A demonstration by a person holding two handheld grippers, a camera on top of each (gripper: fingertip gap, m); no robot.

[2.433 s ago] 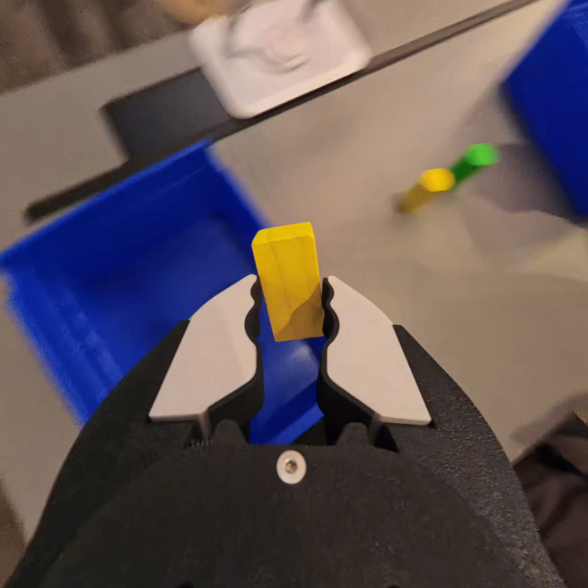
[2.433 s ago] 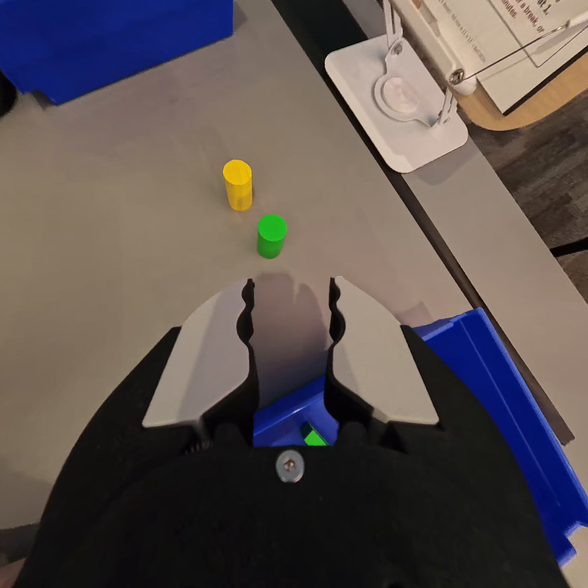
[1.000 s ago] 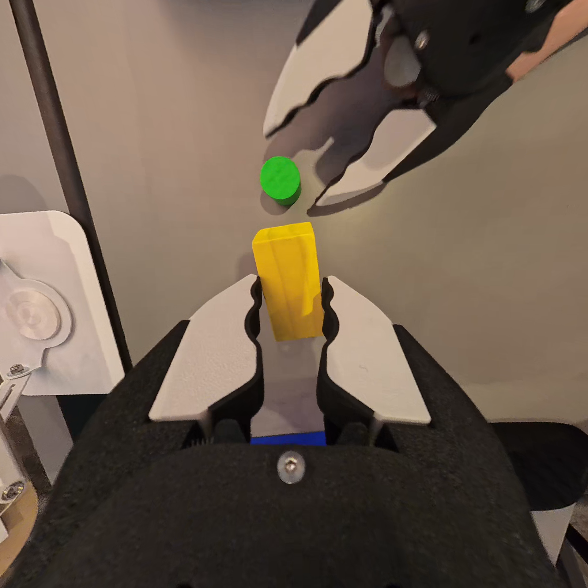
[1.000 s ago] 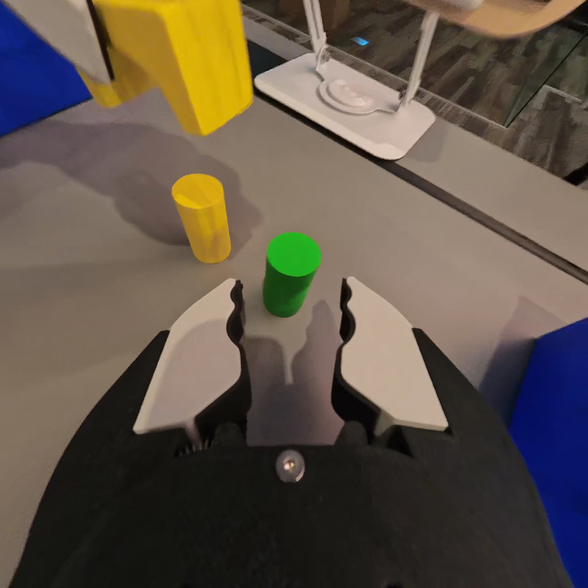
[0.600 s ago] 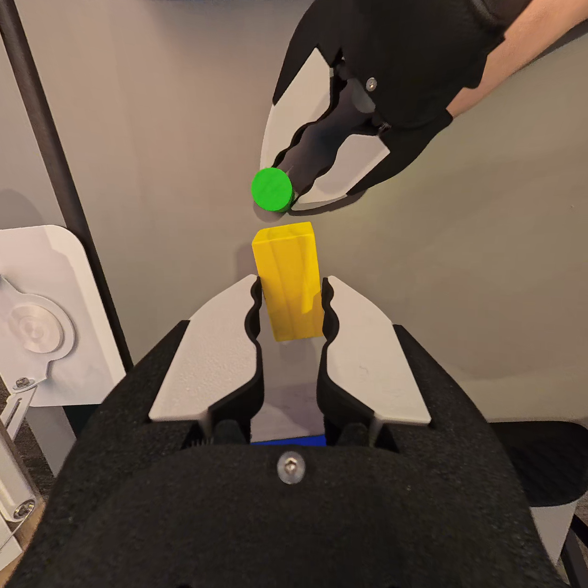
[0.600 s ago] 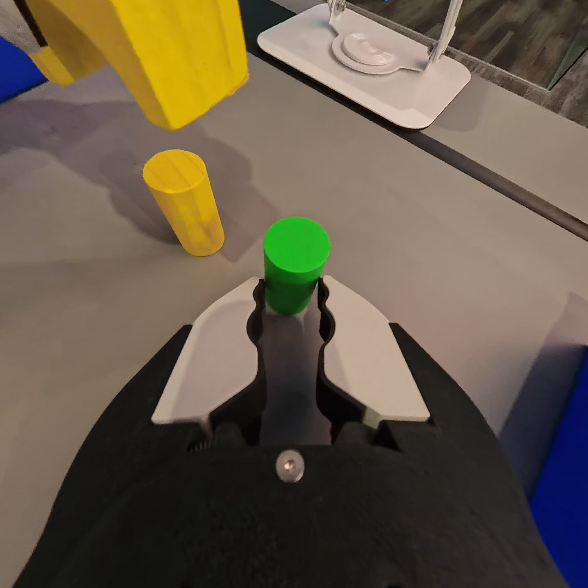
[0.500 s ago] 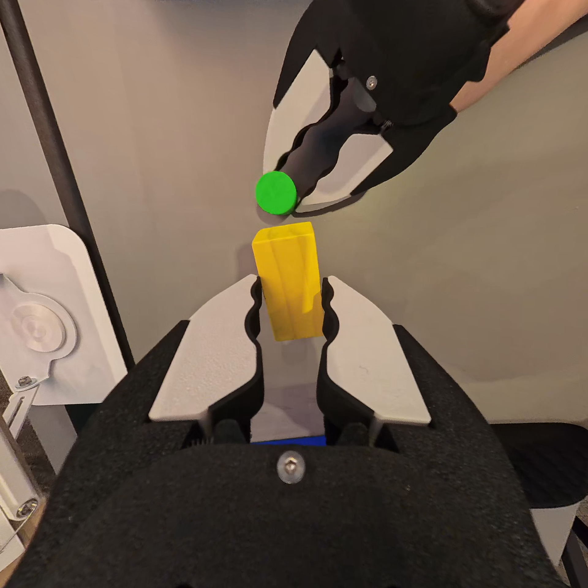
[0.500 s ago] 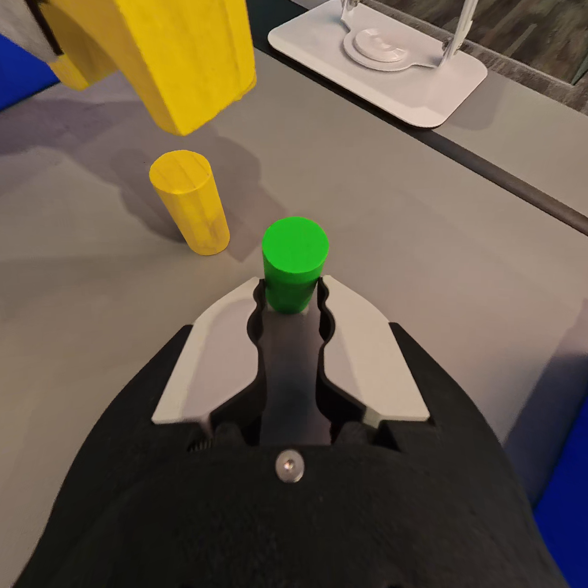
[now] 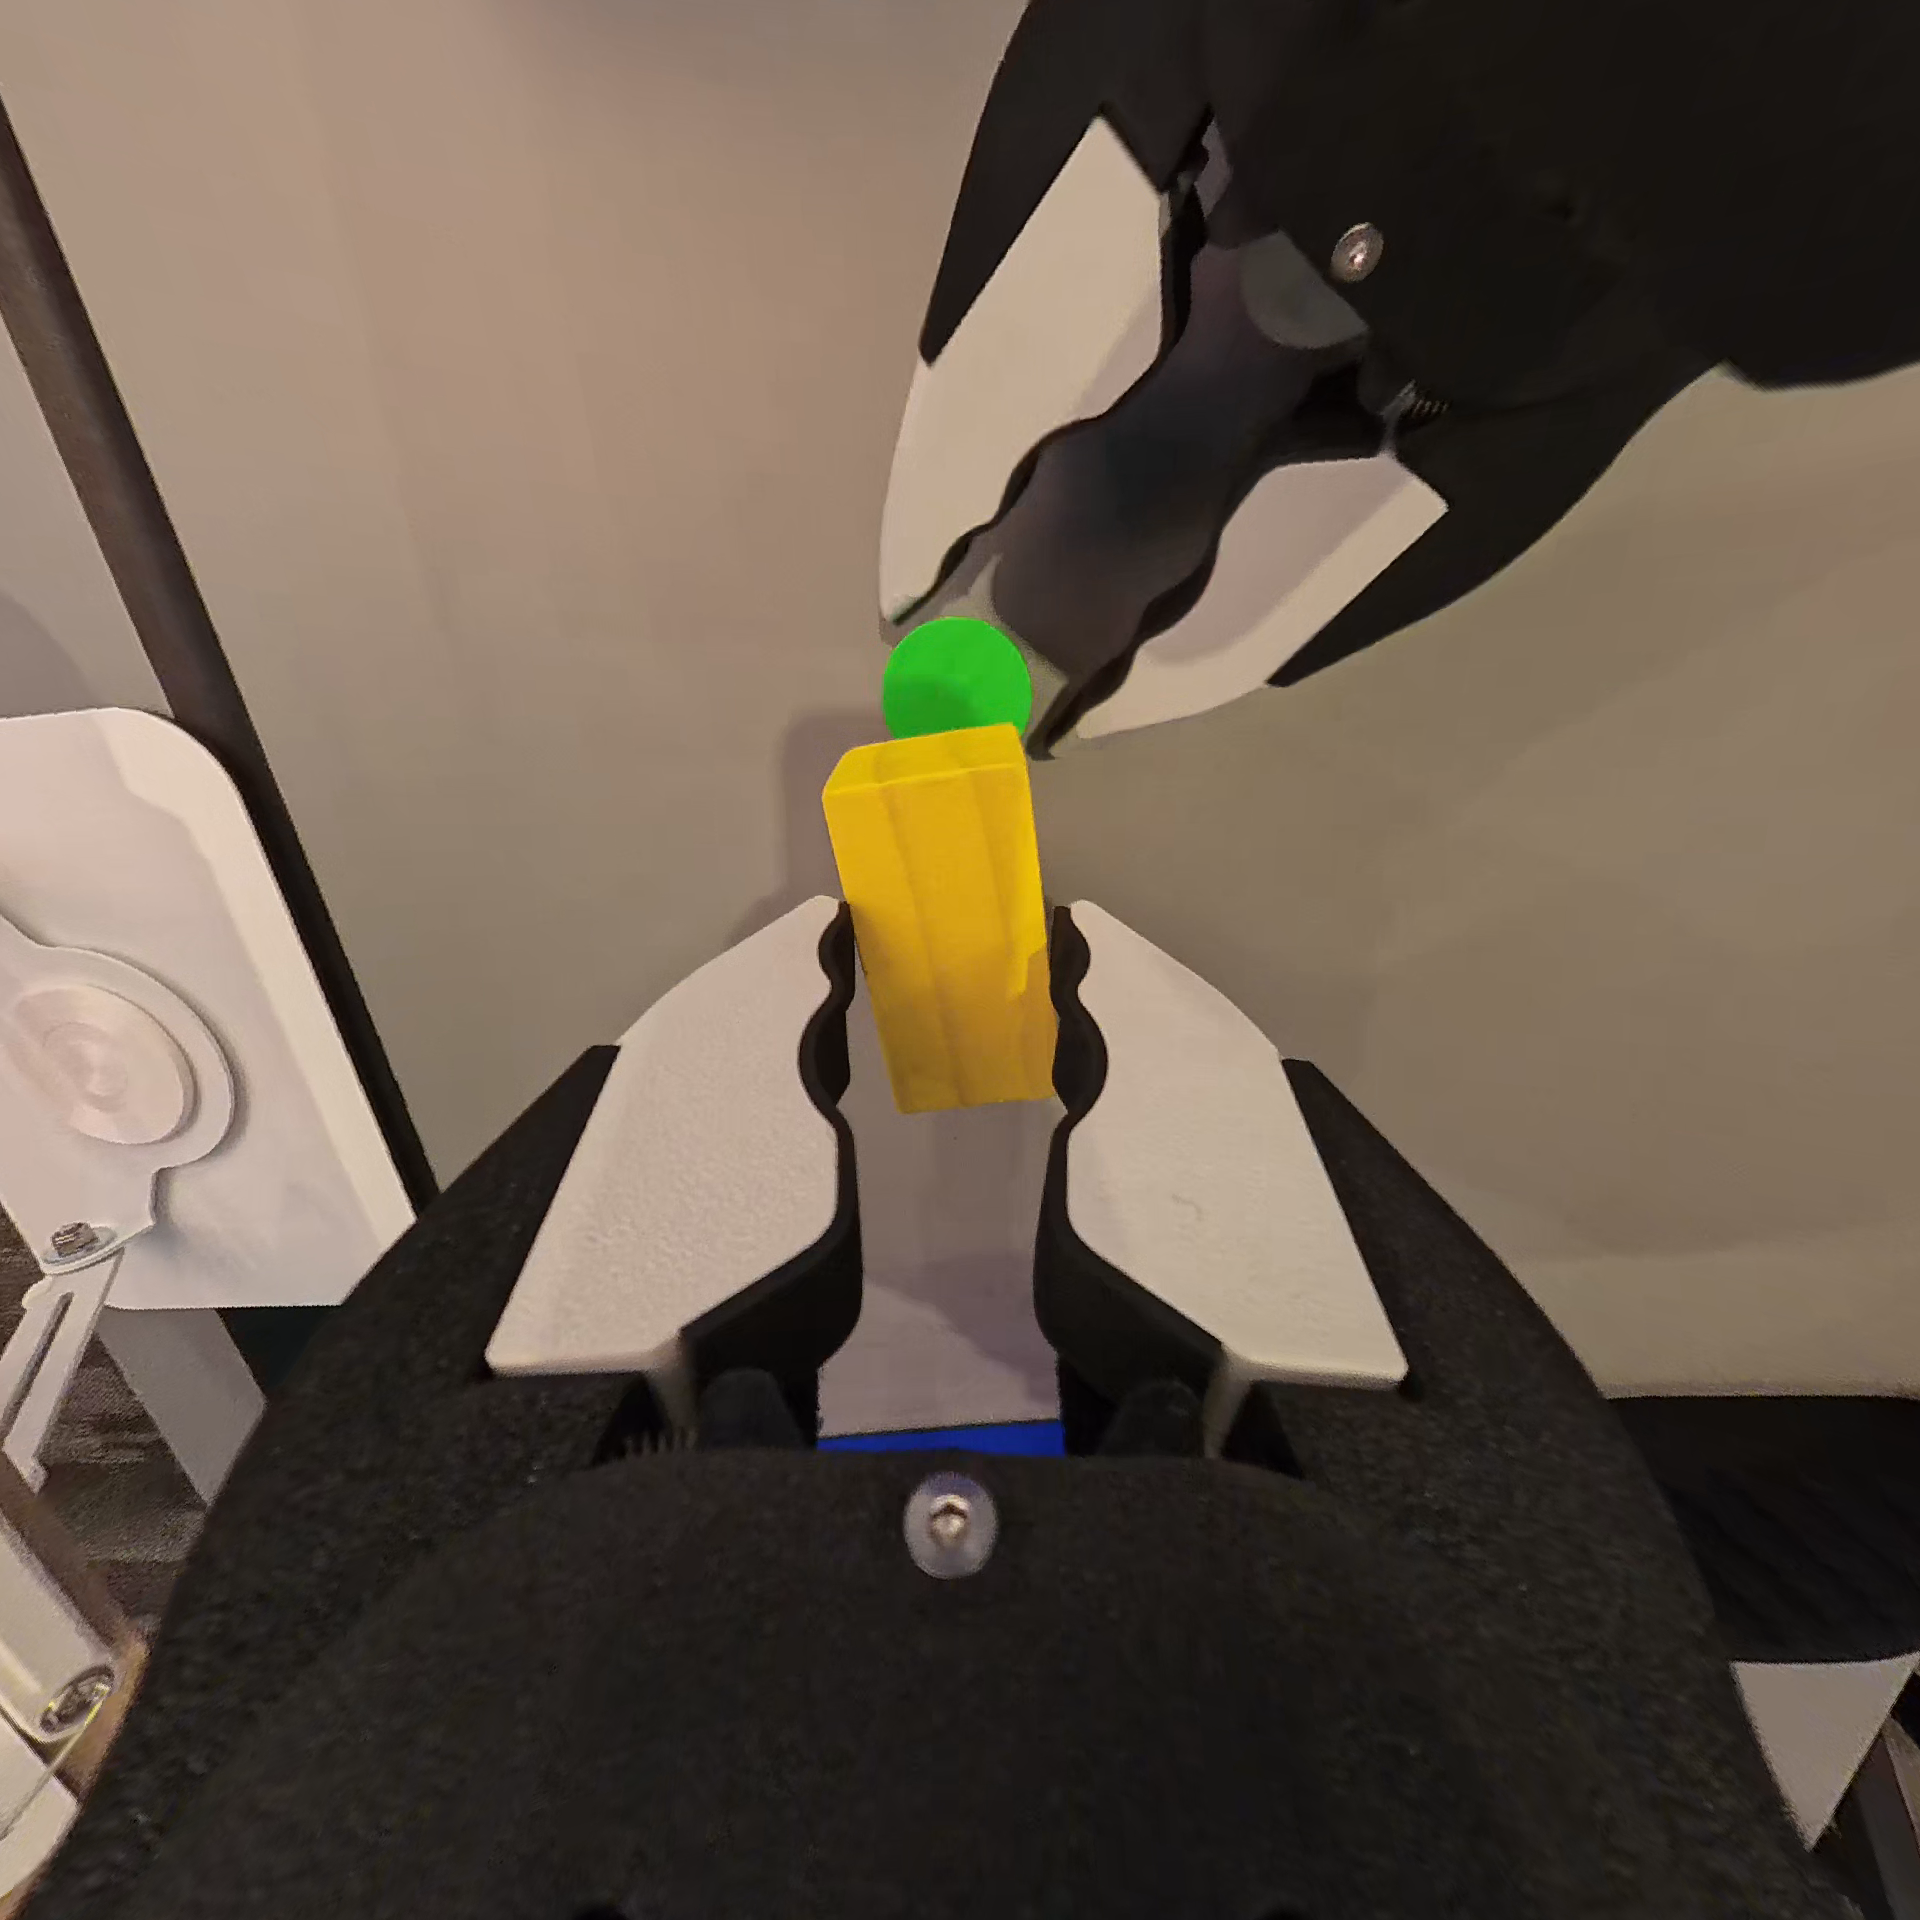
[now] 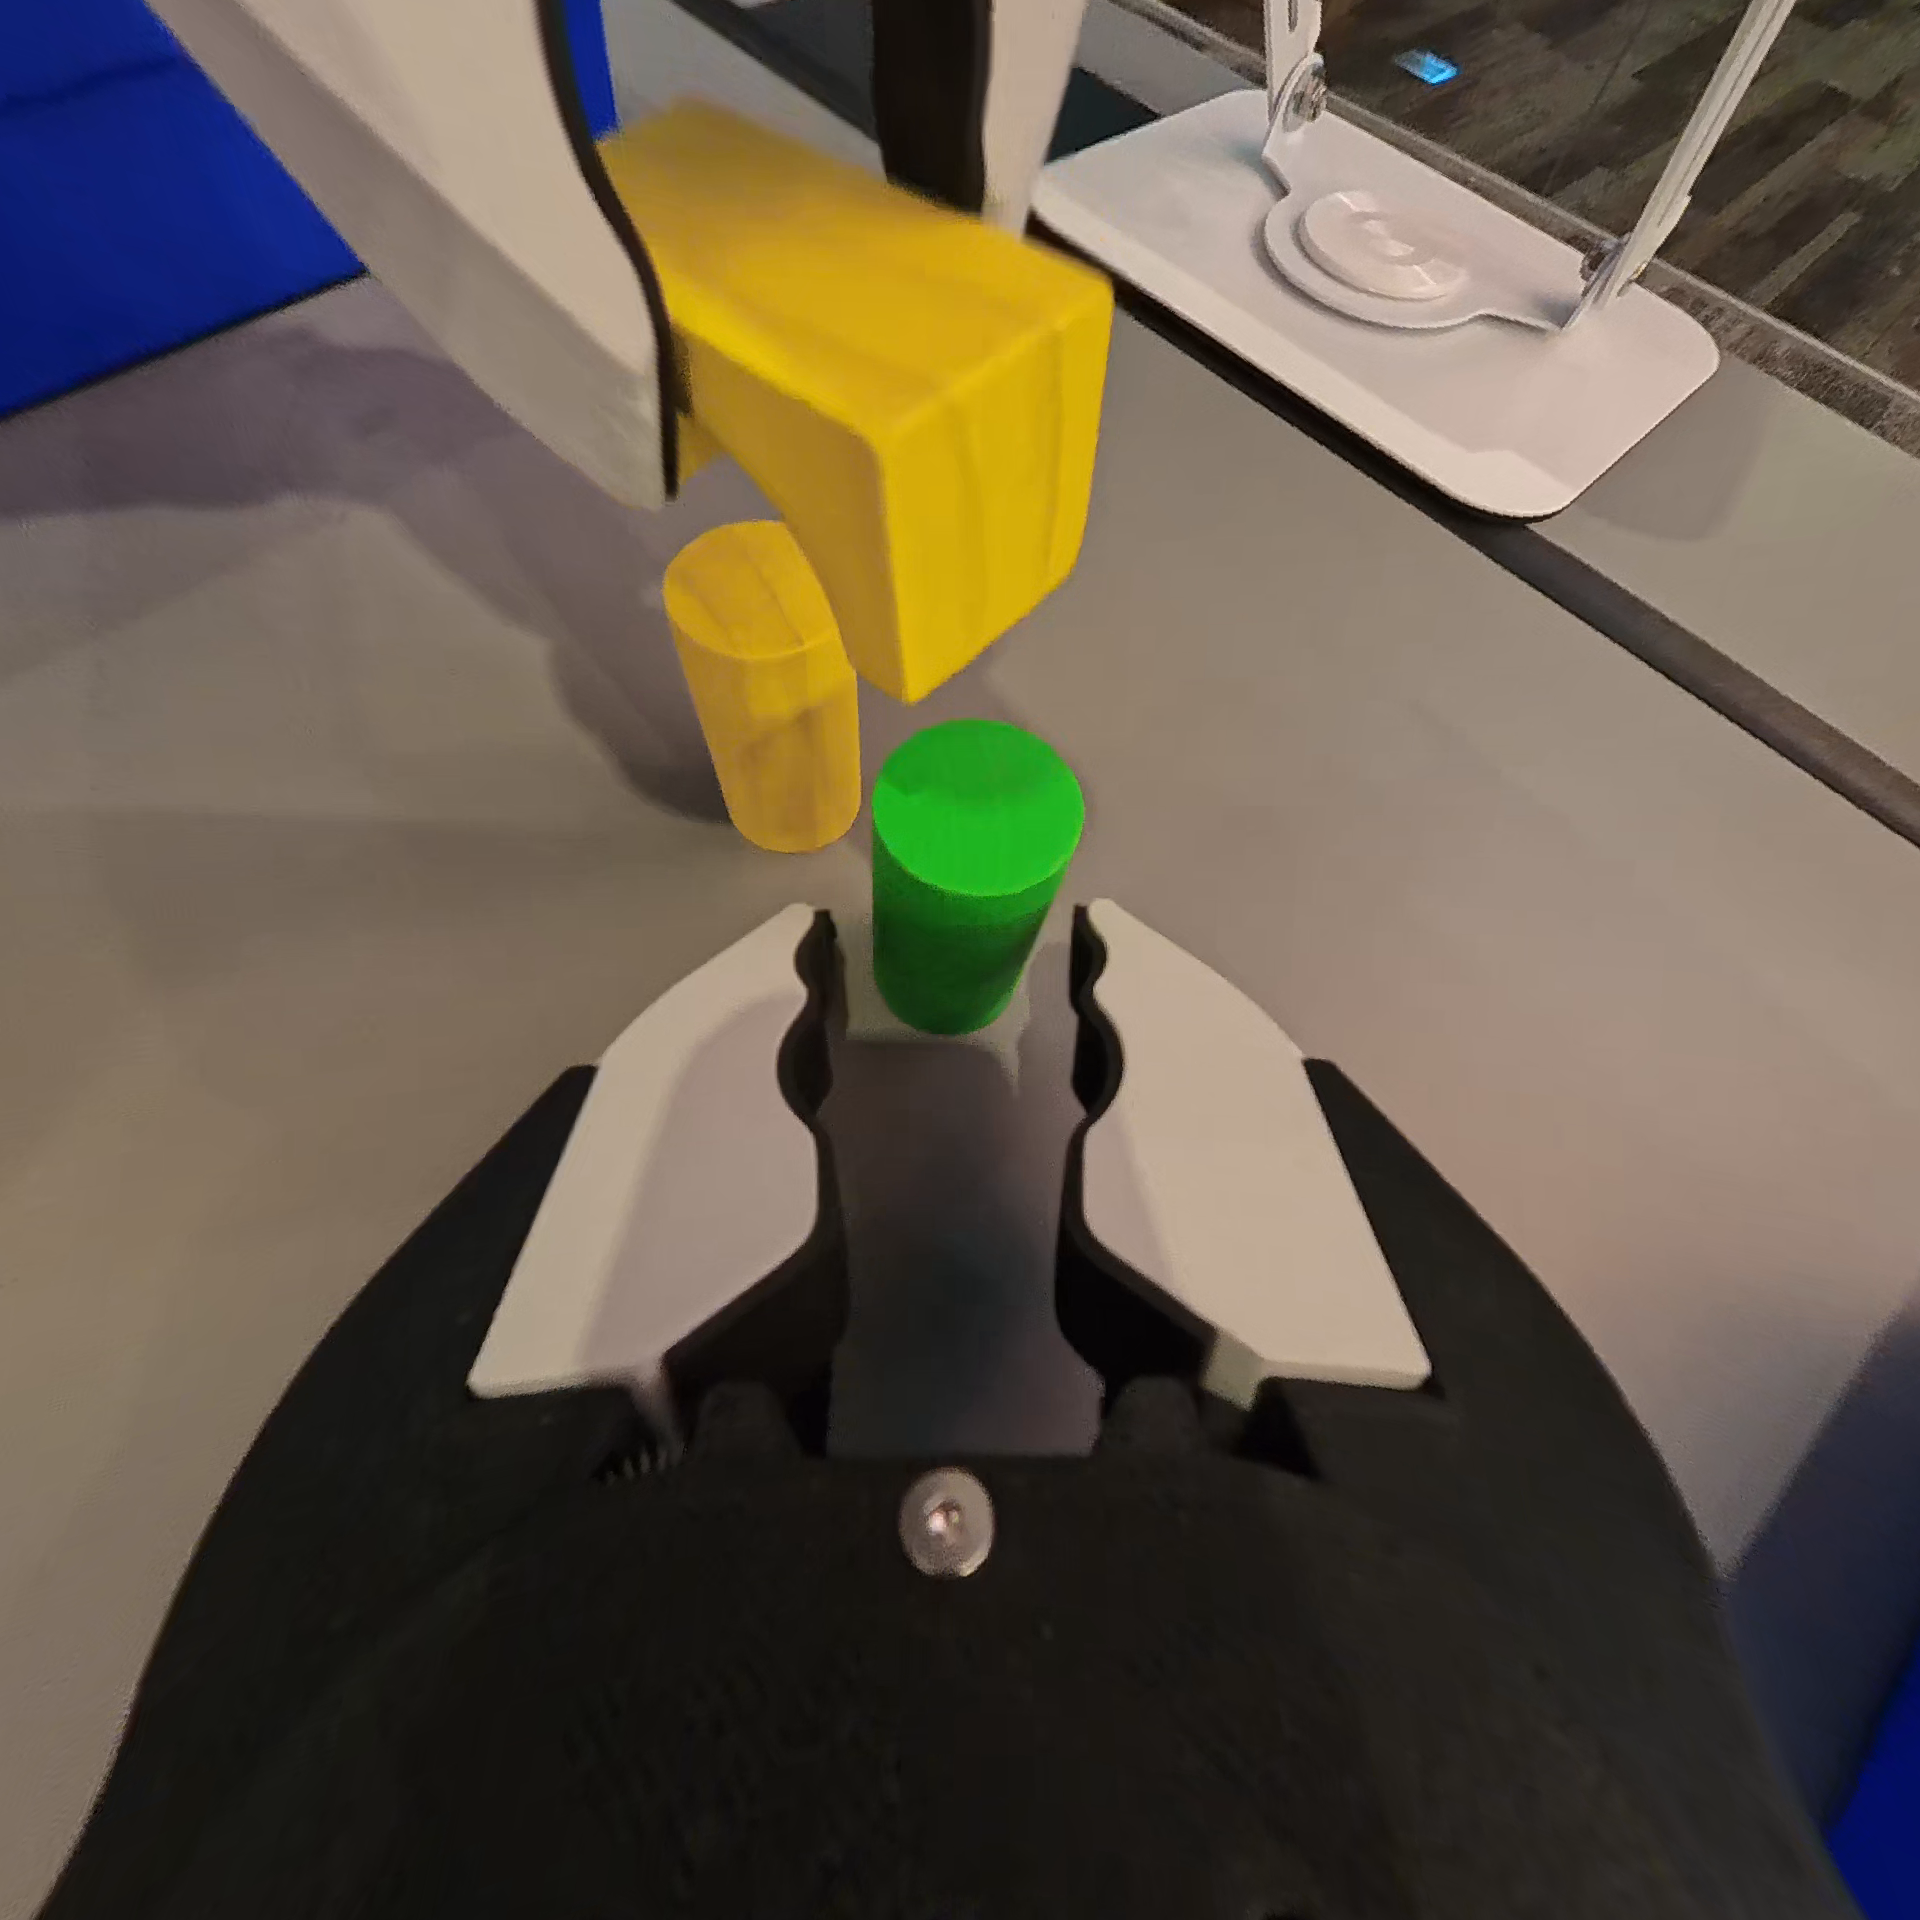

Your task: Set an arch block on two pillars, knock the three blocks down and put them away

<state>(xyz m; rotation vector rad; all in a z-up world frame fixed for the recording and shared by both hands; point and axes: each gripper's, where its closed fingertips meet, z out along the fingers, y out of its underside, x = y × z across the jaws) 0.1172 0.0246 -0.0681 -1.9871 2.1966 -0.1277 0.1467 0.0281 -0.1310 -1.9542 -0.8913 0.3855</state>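
My left gripper (image 9: 951,925) is shut on a yellow arch block (image 9: 951,935) and holds it in the air. In the right wrist view the arch block (image 10: 914,416) hangs just above a yellow pillar (image 10: 769,707) and a green pillar (image 10: 971,862), both upright and close together on the grey table. My right gripper (image 10: 948,935) is open, with the green pillar between its fingertips and a small gap on each side. In the left wrist view the green pillar (image 9: 956,681) shows just beyond the arch, with the right gripper (image 9: 977,670) around it. The yellow pillar is hidden there.
A white stand base (image 10: 1403,291) sits beyond a dark seam (image 10: 1714,675) in the table; it also shows in the left wrist view (image 9: 135,1039). A blue bin (image 10: 125,187) stands at the far left, and another blue bin edge (image 10: 1870,1714) is at the lower right. About 8 centimeters separates my left fingertips from my right.
My right gripper shut on the green pillar, brought it close to the yellow pillar, then opened. My left gripper has brought the arch block down close over both pillars.
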